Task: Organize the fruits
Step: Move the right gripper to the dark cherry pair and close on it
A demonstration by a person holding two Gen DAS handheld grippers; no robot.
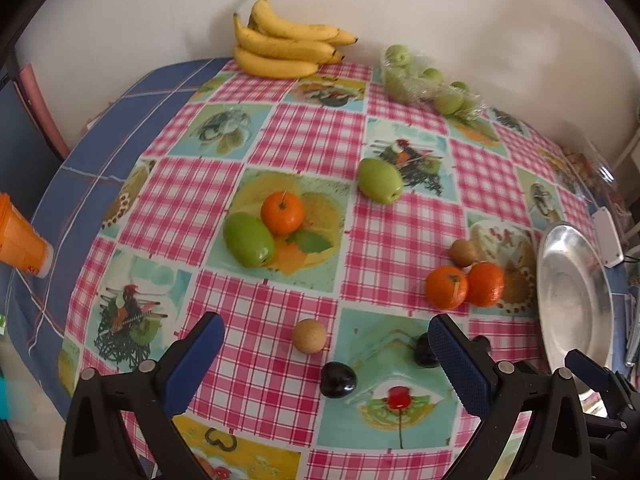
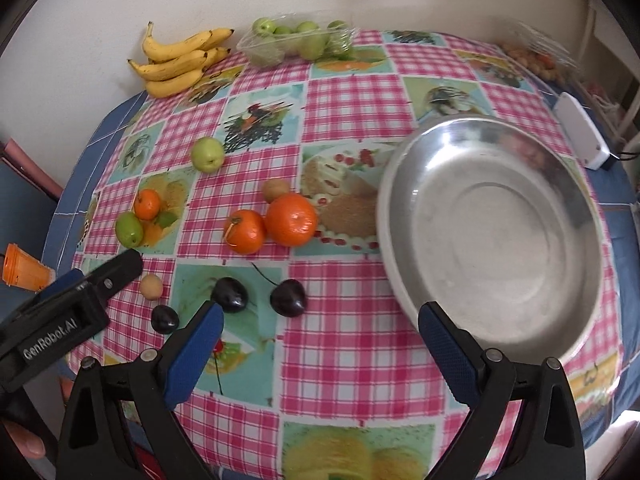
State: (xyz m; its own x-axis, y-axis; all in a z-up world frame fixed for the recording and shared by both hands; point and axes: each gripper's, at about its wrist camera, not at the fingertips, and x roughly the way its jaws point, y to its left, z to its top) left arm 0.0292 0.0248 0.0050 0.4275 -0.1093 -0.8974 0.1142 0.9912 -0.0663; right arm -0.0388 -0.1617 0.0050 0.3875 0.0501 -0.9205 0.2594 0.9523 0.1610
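Observation:
Loose fruit lies on the checked tablecloth: two oranges (image 2: 272,224) side by side with a kiwi (image 2: 276,189) behind them, a third orange (image 1: 282,213) against a green fruit (image 1: 248,240), another green fruit (image 1: 379,181), a small tan fruit (image 1: 309,336) and three dark plums (image 2: 287,298). An empty steel bowl (image 2: 492,236) stands at the right. My left gripper (image 1: 328,356) is open above the plums and tan fruit. My right gripper (image 2: 320,340) is open and empty, low over the cloth just left of the bowl.
A banana bunch (image 1: 288,44) and a clear tray of green apples (image 1: 428,80) sit at the far edge by the wall. An orange cup (image 1: 20,240) lies at the left. A white device (image 2: 580,136) and a bag of small fruit (image 2: 532,56) are behind the bowl.

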